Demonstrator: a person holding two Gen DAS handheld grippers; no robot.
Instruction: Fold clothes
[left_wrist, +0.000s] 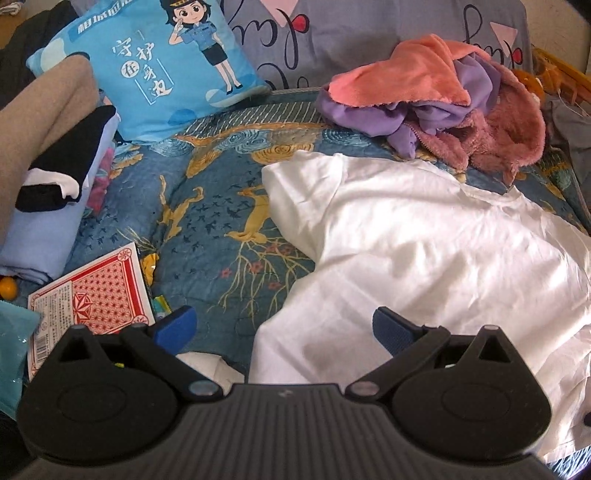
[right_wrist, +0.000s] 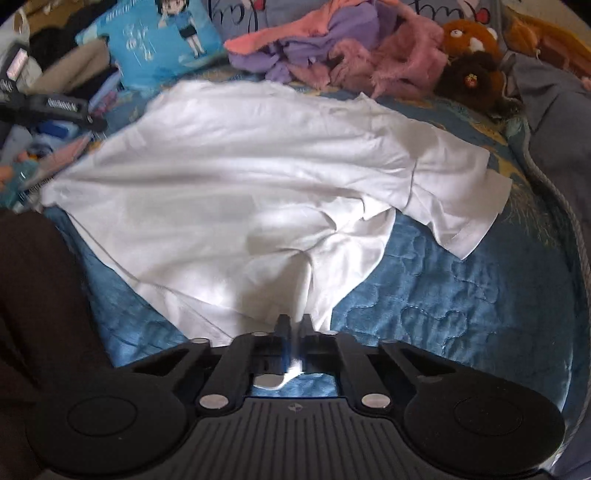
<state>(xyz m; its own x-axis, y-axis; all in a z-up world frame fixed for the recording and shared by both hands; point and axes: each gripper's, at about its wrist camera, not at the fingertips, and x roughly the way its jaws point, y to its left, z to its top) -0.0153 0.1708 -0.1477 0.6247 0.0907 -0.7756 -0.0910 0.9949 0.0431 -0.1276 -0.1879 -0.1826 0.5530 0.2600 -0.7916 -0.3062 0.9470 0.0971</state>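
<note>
Two fisheye views are looking down over a bed covered by a blue quilt (left_wrist: 221, 192) printed with gold deer and branches, with a grey patterned sheet (left_wrist: 332, 33) rising behind it. A white T-shirt (right_wrist: 236, 177) is lying spread across the middle of the quilt, one sleeve (right_wrist: 461, 206) reaching out to the right in the right wrist view. Behind the shirt, a heap of pink and purple fleece clothes (left_wrist: 436, 107) is sitting against the sheet, and brown plush toys (right_wrist: 472, 55) are resting just beside that heap. A blue cartoon cushion (left_wrist: 159, 70) is leaning at the back left, next to a stack of folded garments (left_wrist: 48, 184) in beige, black and pale blue. A red patterned box (left_wrist: 99, 299), possibly a pack of cards, is lying near the left gripper (left_wrist: 284, 328), just beside that stack.

The left gripper is hovering over the shirt's near left edge with its blue fingers (left_wrist: 177, 328) standing wide apart and nothing between them. The right gripper (right_wrist: 293, 325) is angling down at the shirt's near hem, its fingers pinched together on a fold of the white cloth, which is bunching toward them. A dark sleeve (right_wrist: 40, 295) is filling the lower left of the right wrist view
</note>
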